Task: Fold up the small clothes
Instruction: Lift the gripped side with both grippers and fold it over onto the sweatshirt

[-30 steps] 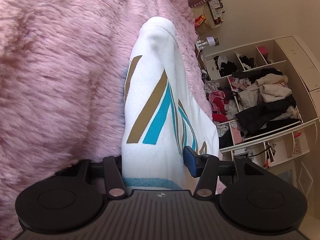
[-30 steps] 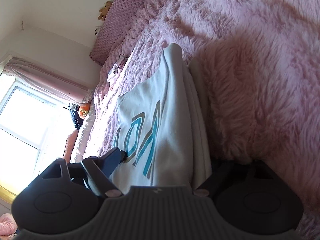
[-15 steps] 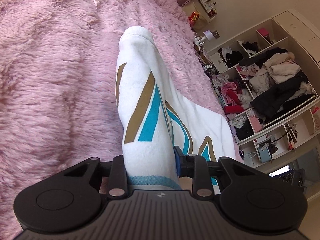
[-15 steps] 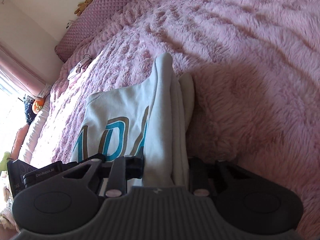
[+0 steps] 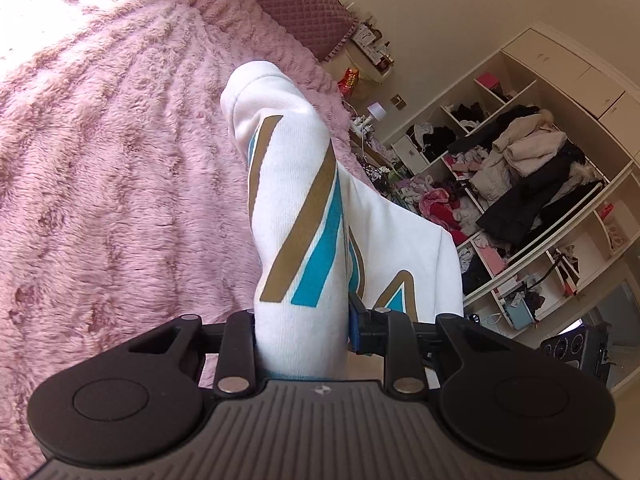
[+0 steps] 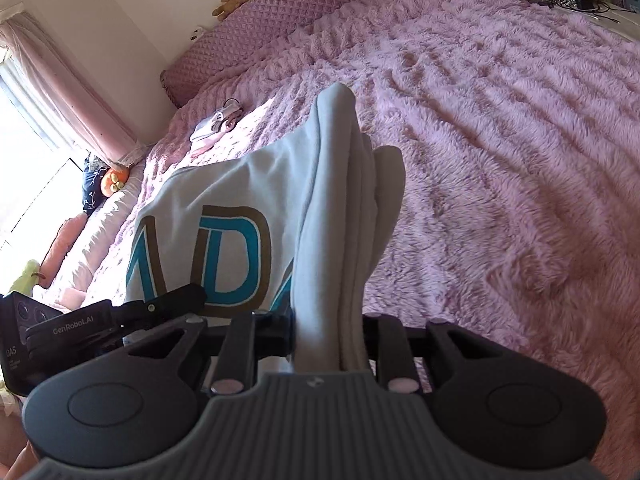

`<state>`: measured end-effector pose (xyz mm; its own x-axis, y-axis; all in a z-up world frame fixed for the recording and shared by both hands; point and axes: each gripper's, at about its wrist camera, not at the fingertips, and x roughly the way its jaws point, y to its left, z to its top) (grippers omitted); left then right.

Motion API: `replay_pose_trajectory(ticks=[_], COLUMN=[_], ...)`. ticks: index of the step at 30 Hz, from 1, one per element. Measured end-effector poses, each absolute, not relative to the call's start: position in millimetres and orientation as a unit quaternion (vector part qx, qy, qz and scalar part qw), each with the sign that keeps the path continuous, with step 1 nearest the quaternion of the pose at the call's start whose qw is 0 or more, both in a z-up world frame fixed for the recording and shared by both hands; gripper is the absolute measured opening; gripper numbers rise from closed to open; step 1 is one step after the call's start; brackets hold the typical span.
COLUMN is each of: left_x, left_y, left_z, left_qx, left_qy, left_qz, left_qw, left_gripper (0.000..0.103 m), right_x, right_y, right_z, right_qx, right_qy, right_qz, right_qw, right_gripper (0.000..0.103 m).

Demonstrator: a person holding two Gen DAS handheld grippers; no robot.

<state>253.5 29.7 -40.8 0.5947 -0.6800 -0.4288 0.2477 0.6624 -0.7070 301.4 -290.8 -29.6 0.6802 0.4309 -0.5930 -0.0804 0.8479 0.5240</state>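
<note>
Your left gripper [image 5: 302,320] pinches a bunched edge of the white top [image 5: 296,208], jaws closed on the cloth. Your right gripper [image 6: 328,324] clamps several layers of the same top [image 6: 224,208], which hangs stretched between the two above the pink bed [image 6: 500,128]; whether it touches the cover is unclear. Farther off, a small garment [image 6: 216,126] lies near the bed's head end.

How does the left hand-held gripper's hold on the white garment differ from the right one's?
The left hand-held gripper pinches a part of the white garment with gold and teal stripes; the right hand-held gripper pinches a plain part. The left's bunch looks like one rounded fold; the right's shows several stacked layers. Both are shut on the garment, held above the pink fuzzy blanket.
</note>
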Motion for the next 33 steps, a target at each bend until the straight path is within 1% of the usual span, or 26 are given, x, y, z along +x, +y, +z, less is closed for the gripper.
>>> replay_pose_trajectory(ticks=[5, 11, 16, 20, 24, 26, 27, 28, 30, 33], left_x=[220, 191, 190, 203, 219, 224, 227, 228, 229, 228], left_y=[70, 117, 151, 165, 173, 179, 182, 186, 195, 206], left_z=[-24, -34, -69, -106, -146, -164, -170, -176, -184, -180], left_qx=[-0.313, -0.332, -0.345, -0.343, -0.336, -0.344, -0.347, -0.358, -0.38, -0.385], left_qy=[0.343, 0.336, 0.345, 0.353, 0.359, 0.363, 0.365, 0.371, 0.377, 0.38], left_qz=[-0.256, -0.236, -0.22, -0.219, -0.22, -0.221, -0.222, -0.226, -0.235, -0.243], left_qw=[0.848, 0.849, 0.845, 0.843, 0.842, 0.837, 0.835, 0.826, 0.811, 0.805], left_gripper=[0.03, 0.03, 0.03, 0.03, 0.03, 0.03, 0.031, 0.033, 0.033, 0.035], right_x=[273, 248, 249, 267, 284, 295, 301, 305, 307, 295], right_y=[-241, -187, -155, -141, -135, -136, -138, -141, -147, -161], right_z=[-9, -3, -30, -68, -104, -119, -127, -132, -136, -124], right_qx=[0.227, 0.203, 0.19, 0.182, 0.152, 0.148, 0.145, 0.147, 0.149, 0.15], right_qy=[0.375, 0.387, 0.413, 0.432, 0.434, 0.441, 0.444, 0.446, 0.443, 0.419], right_qz=[0.184, 0.222, 0.236, 0.223, 0.205, 0.197, 0.193, 0.19, 0.184, 0.174], right_qw=[0.88, 0.871, 0.859, 0.855, 0.864, 0.863, 0.863, 0.862, 0.865, 0.878], right_gripper=[0.017, 0.017, 0.017, 0.018, 0.02, 0.024, 0.03, 0.041, 0.051, 0.052])
